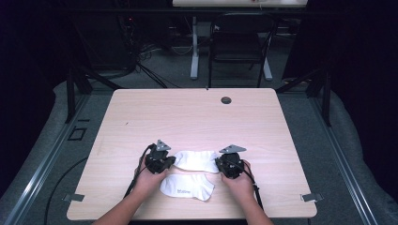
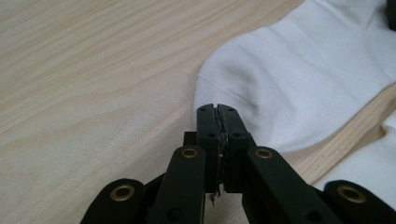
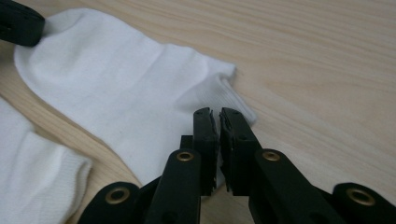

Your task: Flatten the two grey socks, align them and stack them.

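Seen from above, two white socks lie low in the middle of a pale wooden table: the upper sock stretches between the left gripper and the right gripper, with the lower sock just beneath.

In the left gripper view, the jaws are pressed together at the sock's rounded edge, right of centre; whether cloth is caught cannot be told.

In the right gripper view, the jaws stand almost together at the ribbed end of the sock, left of centre; a grip cannot be told.

Black gripper, brass screws
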A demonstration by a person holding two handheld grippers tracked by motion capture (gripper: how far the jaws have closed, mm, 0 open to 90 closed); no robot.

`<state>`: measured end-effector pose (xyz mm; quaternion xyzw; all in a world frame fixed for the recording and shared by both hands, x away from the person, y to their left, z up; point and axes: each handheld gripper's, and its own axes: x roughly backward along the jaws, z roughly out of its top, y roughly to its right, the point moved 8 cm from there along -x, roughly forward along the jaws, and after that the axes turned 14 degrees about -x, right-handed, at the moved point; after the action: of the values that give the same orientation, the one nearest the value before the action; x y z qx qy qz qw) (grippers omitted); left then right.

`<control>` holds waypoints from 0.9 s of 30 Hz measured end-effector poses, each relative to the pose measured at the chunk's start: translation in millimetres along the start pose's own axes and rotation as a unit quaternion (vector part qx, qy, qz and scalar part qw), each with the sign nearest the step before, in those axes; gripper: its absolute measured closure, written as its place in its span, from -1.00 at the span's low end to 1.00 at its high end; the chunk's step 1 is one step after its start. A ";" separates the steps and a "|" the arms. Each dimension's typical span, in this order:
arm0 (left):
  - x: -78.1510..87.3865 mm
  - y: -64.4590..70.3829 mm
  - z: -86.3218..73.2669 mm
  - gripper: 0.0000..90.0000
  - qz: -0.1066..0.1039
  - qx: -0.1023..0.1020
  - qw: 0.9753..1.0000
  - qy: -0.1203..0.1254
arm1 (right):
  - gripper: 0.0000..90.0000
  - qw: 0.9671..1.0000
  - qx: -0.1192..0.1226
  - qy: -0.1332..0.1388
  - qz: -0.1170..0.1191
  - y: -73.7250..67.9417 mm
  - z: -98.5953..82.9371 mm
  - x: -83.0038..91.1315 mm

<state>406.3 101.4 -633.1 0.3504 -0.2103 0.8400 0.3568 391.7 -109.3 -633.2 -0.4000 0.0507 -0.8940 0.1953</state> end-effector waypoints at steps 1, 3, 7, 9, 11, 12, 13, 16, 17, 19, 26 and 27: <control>0.2 -0.4 -0.3 0.97 0.000 0.001 1.000 0.000 | 0.89 1.000 -0.006 0.002 -0.001 2.3 0.0 -0.3; 0.5 -0.7 -0.8 0.97 0.000 0.002 1.000 0.001 | 0.91 1.000 -0.012 -0.001 0.002 4.4 -0.7 0.7; 2.2 -1.1 -2.8 0.97 -0.001 0.003 1.000 0.002 | 0.92 1.000 -0.017 0.001 0.001 5.5 -1.8 1.8; 3.1 -1.8 -4.1 0.96 0.000 0.004 1.000 0.004 | 0.92 1.000 -0.018 -0.001 0.003 5.2 -2.9 2.6; 3.9 -2.7 -5.0 0.95 0.000 0.008 1.000 0.004 | 0.91 1.000 -0.019 -0.003 0.005 4.0 -3.4 2.9; 4.5 -3.4 -5.5 0.94 0.000 0.010 1.000 0.002 | 0.91 1.000 -0.021 -0.007 0.009 2.4 -4.3 3.3; 4.8 -3.9 -5.6 0.91 0.000 0.012 1.000 0.003 | 0.90 1.000 -0.018 -0.006 0.009 1.7 -4.4 3.1; 6.7 -3.9 -5.3 0.84 -0.003 0.015 1.000 0.005 | 0.89 1.000 -0.018 -0.006 0.015 -1.4 -4.2 3.0; 7.9 -3.3 -4.7 0.82 -0.005 0.016 1.000 0.007 | 0.88 1.000 -0.016 -0.005 0.015 -1.5 -3.8 3.5; 9.7 -3.3 -2.9 0.76 -0.008 0.019 1.000 0.014 | 0.87 1.000 -0.019 0.002 0.021 -3.3 -1.3 6.8; 8.4 -9.9 -0.6 0.53 -0.001 0.028 0.999 0.025 | 0.61 0.999 -0.019 0.029 0.013 -2.9 7.0 11.9; 7.9 -11.1 -0.3 0.49 0.002 0.027 0.999 0.026 | 0.55 0.999 -0.018 0.030 0.011 -1.9 7.4 11.1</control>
<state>410.5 112.5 -626.3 0.3375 -0.1789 0.8552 0.3504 389.8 -111.5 -620.0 -0.3759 0.0767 -0.9024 0.1962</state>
